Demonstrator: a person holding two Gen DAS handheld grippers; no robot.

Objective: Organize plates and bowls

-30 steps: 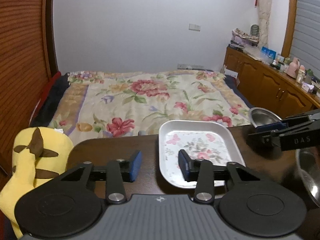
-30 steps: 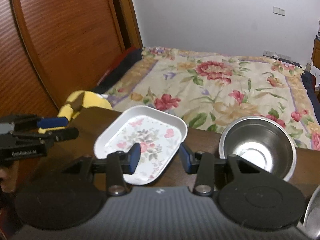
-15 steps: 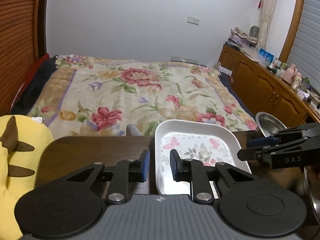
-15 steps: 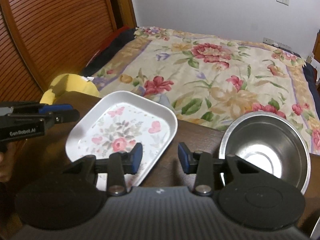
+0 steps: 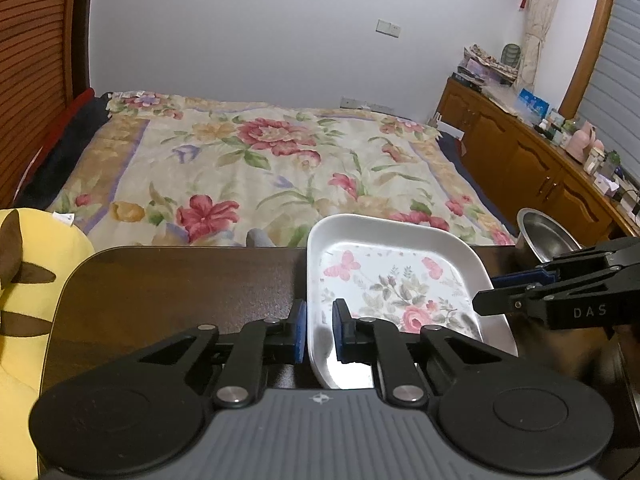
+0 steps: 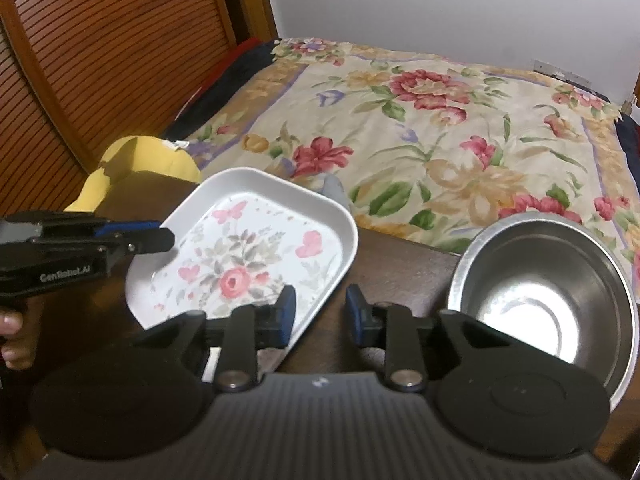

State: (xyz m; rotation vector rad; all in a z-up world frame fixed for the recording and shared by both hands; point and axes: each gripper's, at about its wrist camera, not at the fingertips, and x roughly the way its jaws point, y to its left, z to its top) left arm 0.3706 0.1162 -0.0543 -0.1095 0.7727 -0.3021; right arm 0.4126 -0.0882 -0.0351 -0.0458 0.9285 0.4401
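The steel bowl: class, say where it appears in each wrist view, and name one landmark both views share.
Left wrist view: steel bowl at the far right edge, partly cut off behind the other claw.
Right wrist view: steel bowl large at lower right, on the table.
Shared landmark: the floral tray.

A white rectangular plate [image 6: 256,256] with rounded corners, printed with roses and butterflies, lies flat on a dark wooden table [image 5: 180,280]; a shiny steel bowl [image 6: 544,292] sits upright, apart, to its right.
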